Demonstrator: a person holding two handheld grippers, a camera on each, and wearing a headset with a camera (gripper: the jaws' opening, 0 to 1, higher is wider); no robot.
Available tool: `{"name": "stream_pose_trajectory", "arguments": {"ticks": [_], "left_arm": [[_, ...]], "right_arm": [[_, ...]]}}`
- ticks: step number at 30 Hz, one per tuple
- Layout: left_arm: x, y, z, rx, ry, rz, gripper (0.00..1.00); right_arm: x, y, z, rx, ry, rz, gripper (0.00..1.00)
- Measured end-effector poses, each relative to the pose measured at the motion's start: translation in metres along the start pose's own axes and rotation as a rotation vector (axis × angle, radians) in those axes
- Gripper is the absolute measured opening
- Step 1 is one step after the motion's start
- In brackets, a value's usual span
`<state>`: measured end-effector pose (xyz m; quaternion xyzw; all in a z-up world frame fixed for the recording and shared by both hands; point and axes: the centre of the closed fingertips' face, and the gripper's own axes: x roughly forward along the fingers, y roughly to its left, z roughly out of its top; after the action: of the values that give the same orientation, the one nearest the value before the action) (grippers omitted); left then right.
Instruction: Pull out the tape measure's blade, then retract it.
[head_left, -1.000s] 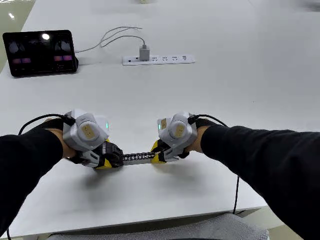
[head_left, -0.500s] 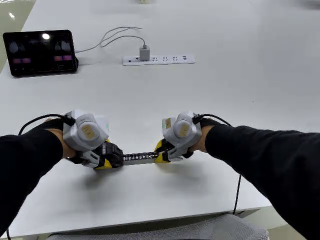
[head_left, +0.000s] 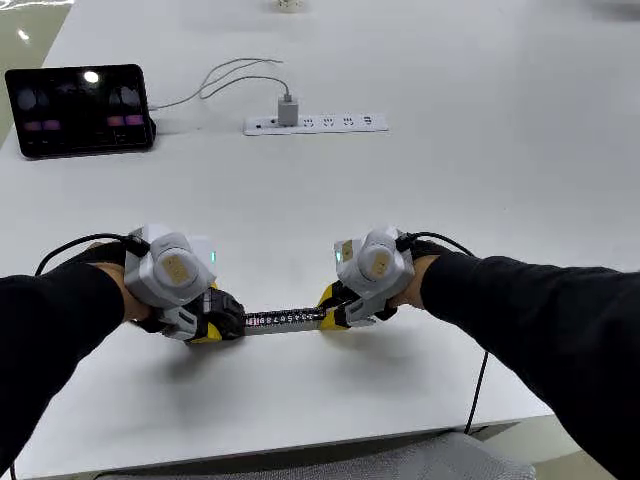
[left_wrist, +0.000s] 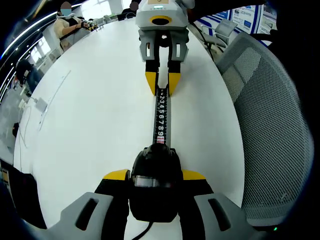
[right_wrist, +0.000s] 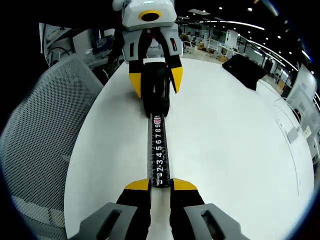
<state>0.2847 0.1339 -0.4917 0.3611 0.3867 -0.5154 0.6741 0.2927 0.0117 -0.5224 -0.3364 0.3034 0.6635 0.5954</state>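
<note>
Blade (right_wrist: 159, 150) tip hidden in right gripper (right_wrist: 160, 185)

Your right gripper (right_wrist: 160, 186) hides the tip of the blade (right_wrist: 158, 150); the tablet (head_left: 78, 108) display is unreadably small.

surface: white table (head_left: 450, 180) | far left: black tablet (head_left: 78, 108), screen lit | far centre: white power strip (head_left: 330, 121), lying flat, well apart from the tablet | in its left end: white charger (head_left: 288, 106) plugged in | white cable (head_left: 215, 78) loops from charger across the tabletop toward the tablet
</note>
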Motion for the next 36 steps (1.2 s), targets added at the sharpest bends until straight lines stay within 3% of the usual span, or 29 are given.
{"name": "stream_pose_trajectory", "arguments": {"ticks": [36], "left_arm": [[0.001,0.000,-0.002,-0.003,0.007,0.004,0.32]], "right_arm": [[-0.018,-0.003,-0.025,0.019,0.029,-0.011,0.10]]}}
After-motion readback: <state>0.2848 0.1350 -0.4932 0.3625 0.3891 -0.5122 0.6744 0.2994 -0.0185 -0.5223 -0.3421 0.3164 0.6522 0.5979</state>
